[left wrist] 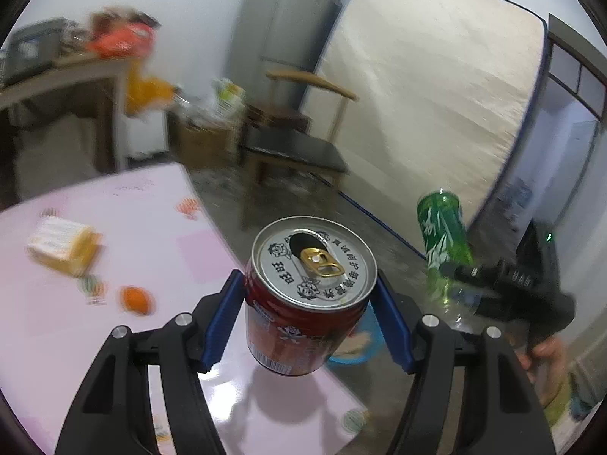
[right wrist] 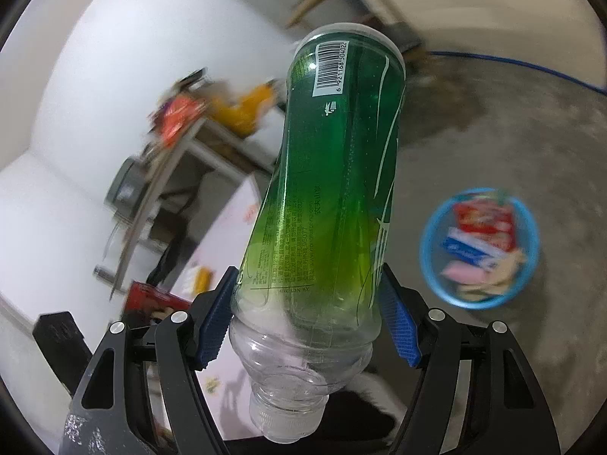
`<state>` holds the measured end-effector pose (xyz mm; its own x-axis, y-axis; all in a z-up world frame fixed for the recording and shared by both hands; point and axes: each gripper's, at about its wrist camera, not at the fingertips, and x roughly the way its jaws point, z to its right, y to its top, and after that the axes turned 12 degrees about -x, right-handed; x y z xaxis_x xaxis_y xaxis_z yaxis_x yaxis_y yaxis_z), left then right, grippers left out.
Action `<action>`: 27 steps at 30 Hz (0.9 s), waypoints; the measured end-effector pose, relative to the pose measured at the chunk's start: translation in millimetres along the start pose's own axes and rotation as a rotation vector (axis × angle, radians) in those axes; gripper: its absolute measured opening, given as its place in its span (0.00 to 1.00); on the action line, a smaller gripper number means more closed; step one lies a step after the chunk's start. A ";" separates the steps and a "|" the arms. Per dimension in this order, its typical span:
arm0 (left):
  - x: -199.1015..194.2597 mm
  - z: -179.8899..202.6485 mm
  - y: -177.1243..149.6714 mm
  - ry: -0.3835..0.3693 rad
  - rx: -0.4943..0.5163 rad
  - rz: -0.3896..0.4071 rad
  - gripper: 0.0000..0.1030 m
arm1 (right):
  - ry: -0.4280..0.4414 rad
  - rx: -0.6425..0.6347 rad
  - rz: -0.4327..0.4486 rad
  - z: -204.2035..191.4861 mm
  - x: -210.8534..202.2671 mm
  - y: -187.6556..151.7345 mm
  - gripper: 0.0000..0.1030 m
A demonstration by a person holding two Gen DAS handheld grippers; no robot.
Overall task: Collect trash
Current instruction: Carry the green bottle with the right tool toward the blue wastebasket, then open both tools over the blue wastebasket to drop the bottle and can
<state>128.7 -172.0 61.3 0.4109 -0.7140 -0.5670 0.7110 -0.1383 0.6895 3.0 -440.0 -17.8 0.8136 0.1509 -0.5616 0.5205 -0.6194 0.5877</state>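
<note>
Below and right of my right claw (right wrist: 307,322), clenched on a bottle (right wrist: 330,174) held neck-down: blue bin (right wrist: 428,261) on the floor. Left claw (left wrist: 309,320) grips an upright can (left wrist: 303,295), farther off, over the desk (left wrist: 144,204) edge.

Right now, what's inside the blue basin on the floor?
The blue basin holds wrappers: a red packet, a blue-and-white one and a pink piece. Whatever lies under them is covered, and blur hides detail.

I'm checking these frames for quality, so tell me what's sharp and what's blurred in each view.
Left wrist view: red can crisp, yellow box and background motion-smeared, fisheye bending the edges. Right wrist view: green bottle sharp, blue basin and shelf clutter blurred.
</note>
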 end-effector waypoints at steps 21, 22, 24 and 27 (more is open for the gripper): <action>218.4 50.8 5.6 -0.042 -0.124 -0.351 0.78 | -0.169 0.384 -0.277 223.5 146.1 -33.2 0.71; 211.3 46.0 7.2 -0.042 -0.120 -0.340 0.78 | -0.180 0.383 -0.286 224.8 147.5 -38.1 0.71; 194.1 41.3 6.9 -0.054 -0.112 -0.314 0.78 | -0.188 0.374 -0.301 223.7 148.4 -46.4 0.70; 172.5 32.8 6.3 -0.057 -0.110 -0.288 0.78 | -0.197 0.352 -0.310 216.7 144.3 -46.5 0.69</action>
<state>185.4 -318.6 -17.3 0.1536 -0.6940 -0.7034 0.8524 -0.2670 0.4496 40.0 -556.4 -252.3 0.5529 0.2415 -0.7975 0.5830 -0.7960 0.1631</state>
